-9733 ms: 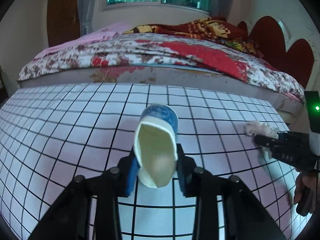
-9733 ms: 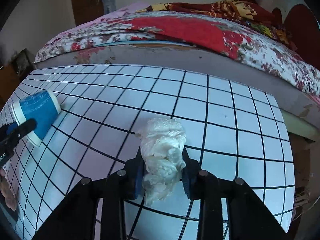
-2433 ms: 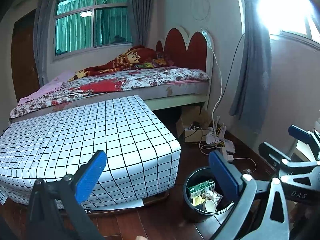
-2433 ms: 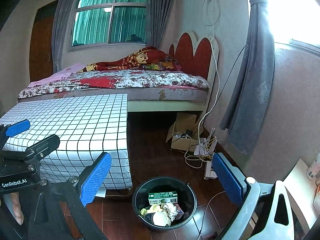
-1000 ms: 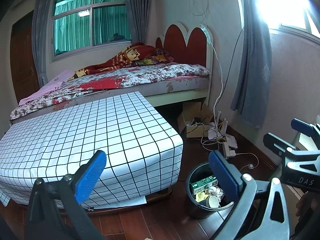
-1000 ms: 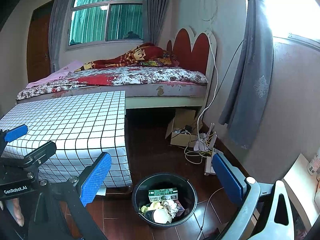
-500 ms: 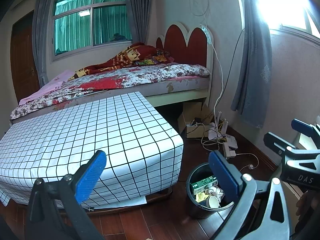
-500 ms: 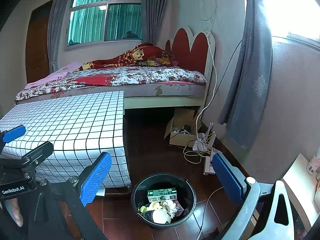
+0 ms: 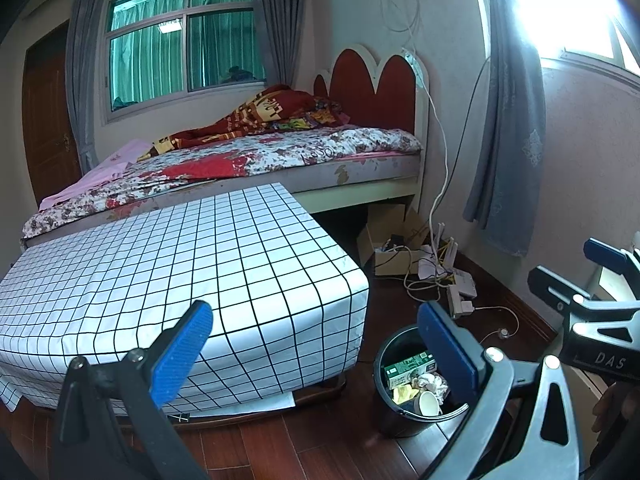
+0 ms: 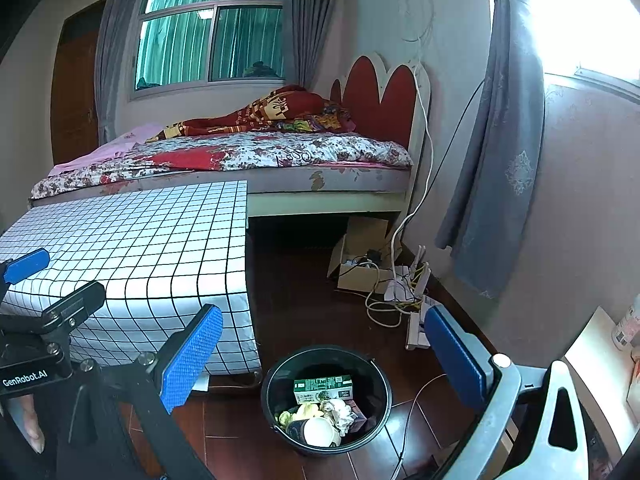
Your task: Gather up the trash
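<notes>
A black trash bin (image 10: 326,400) stands on the wooden floor beside the table with the checked cloth (image 10: 140,248). Inside it lie a green and white carton (image 10: 323,389), crumpled white paper (image 10: 340,410), yellow scraps and a paper cup (image 10: 319,431) on its side. The same bin (image 9: 416,392) shows in the left wrist view, partly behind a blue pad. My left gripper (image 9: 316,356) is open and empty above the floor. My right gripper (image 10: 320,356) is open and empty, held over the bin. Each gripper also appears at the edge of the other's view.
A bed (image 10: 248,160) with a floral cover and red headboard lies behind the table. A cardboard box (image 10: 360,260), tangled cables and a router (image 10: 416,280) sit on the floor by the grey curtain (image 10: 492,184). A person's fingers (image 10: 28,424) hold the left gripper's handle.
About ten seconds ago the left gripper held a paper cup and the right held crumpled paper over the table; both are now open and empty by the bin. Over the last second the views barely shifted.
</notes>
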Demonstrator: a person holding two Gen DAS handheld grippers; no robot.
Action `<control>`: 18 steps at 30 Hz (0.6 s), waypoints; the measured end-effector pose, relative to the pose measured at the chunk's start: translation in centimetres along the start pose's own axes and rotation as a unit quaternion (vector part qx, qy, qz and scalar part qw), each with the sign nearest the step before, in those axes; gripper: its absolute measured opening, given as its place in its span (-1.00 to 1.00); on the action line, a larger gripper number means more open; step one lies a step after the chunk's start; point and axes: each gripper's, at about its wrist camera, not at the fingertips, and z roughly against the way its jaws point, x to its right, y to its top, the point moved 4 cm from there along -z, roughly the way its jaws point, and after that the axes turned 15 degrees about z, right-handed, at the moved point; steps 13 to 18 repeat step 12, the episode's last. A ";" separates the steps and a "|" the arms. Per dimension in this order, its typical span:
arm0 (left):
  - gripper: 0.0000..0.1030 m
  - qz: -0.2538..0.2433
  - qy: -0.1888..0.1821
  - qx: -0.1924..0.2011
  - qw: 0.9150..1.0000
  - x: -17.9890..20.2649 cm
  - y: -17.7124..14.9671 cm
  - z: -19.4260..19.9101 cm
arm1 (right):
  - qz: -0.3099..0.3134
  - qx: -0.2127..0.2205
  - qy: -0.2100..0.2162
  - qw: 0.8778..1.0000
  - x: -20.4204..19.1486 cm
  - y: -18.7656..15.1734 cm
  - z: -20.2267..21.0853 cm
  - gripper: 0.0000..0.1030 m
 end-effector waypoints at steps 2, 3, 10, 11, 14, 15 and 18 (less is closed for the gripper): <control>0.99 -0.002 0.000 -0.001 1.000 0.0 0.0 0.0 | 0.000 -0.001 -0.001 1.000 0.0 -0.1 0.0 0.98; 0.99 -0.004 -0.003 -0.005 1.000 0.1 -0.1 -0.1 | 0.000 -0.001 -0.001 1.000 0.0 -0.1 -0.1 0.98; 0.99 -0.011 -0.009 -0.008 1.000 0.4 -0.7 0.0 | 0.001 -0.005 -0.003 1.000 0.0 -0.4 -0.1 0.98; 0.99 -0.010 -0.008 -0.006 1.000 0.4 -0.7 0.1 | 0.002 -0.005 -0.004 1.000 0.0 -0.4 0.0 0.98; 0.99 -0.006 -0.009 -0.006 1.000 0.4 -0.6 0.2 | 0.002 -0.005 -0.004 1.000 0.0 -0.4 0.0 0.98; 0.99 -0.006 -0.009 -0.006 1.000 0.4 -0.6 0.2 | 0.002 -0.005 -0.004 1.000 0.0 -0.4 0.0 0.98; 0.99 -0.006 -0.009 -0.006 1.000 0.4 -0.6 0.2 | 0.002 -0.005 -0.004 1.000 0.0 -0.4 0.0 0.98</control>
